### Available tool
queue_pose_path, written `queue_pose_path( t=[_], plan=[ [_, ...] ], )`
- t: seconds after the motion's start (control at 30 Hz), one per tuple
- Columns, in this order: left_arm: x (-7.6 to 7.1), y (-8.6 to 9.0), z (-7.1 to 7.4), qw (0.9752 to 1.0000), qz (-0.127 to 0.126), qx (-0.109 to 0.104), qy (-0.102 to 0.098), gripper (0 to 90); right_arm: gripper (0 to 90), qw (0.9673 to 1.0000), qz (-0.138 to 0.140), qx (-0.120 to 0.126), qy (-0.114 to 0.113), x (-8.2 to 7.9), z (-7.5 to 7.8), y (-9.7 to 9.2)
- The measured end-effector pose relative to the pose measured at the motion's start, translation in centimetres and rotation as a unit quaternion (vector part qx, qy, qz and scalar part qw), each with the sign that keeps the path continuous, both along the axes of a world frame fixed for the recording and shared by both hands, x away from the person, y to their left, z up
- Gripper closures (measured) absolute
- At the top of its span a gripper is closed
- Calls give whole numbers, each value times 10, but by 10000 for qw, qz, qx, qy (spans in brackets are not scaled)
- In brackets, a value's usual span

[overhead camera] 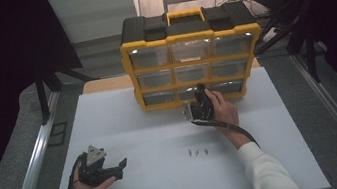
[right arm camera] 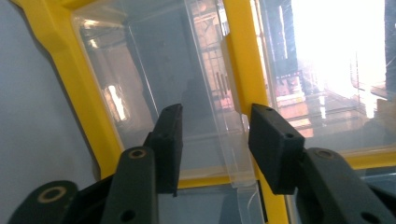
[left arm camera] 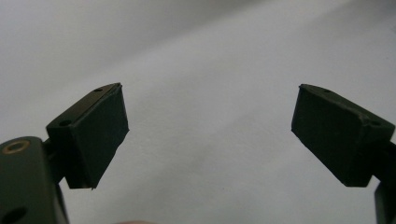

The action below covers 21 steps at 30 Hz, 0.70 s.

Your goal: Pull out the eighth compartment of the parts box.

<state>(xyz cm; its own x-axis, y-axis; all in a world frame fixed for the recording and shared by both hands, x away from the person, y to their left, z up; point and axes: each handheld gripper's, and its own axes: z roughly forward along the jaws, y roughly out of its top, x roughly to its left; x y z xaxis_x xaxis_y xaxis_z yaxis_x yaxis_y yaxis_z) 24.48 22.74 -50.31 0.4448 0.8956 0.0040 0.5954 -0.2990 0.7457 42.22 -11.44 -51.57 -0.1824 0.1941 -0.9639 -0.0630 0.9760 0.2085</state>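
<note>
So the yellow organizer (overhead camera: 194, 65) stood upright at the far middle of the white tabletop (overhead camera: 160, 186), with 9 clear drawers in 3 rows. The right gripper (overhead camera: 199, 90) was up against the bottom-row middle drawer (overhead camera: 191, 92). In the right gripper view its jaws sat partly apart around the drawer's clear pull tab (right arm camera: 233, 140), not pressing on it as far as I could tell. The left gripper (overhead camera: 119, 168) rested near the left edge, jaws wide apart with nothing between them. 3 small screws (overhead camera: 198, 151) lay on the tabletop, nearer than the organizer.
</note>
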Motion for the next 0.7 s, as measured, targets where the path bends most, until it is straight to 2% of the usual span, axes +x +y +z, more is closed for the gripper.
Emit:
queue_pose_path(
  t=[0.13,0.37,0.7],
  plan=[
    [0,0,0,10000,-5,-2,-4,113,619,10000,-48,-45,-31,-1,2,0],
    [0,0,0,10000,-19,2,-15,113,698,9999,-117,17,-99,-1,3,-1],
    [0,0,0,10000,-20,1,-18,113,714,9998,-134,-37,-158,-1,3,0]
  ],
)
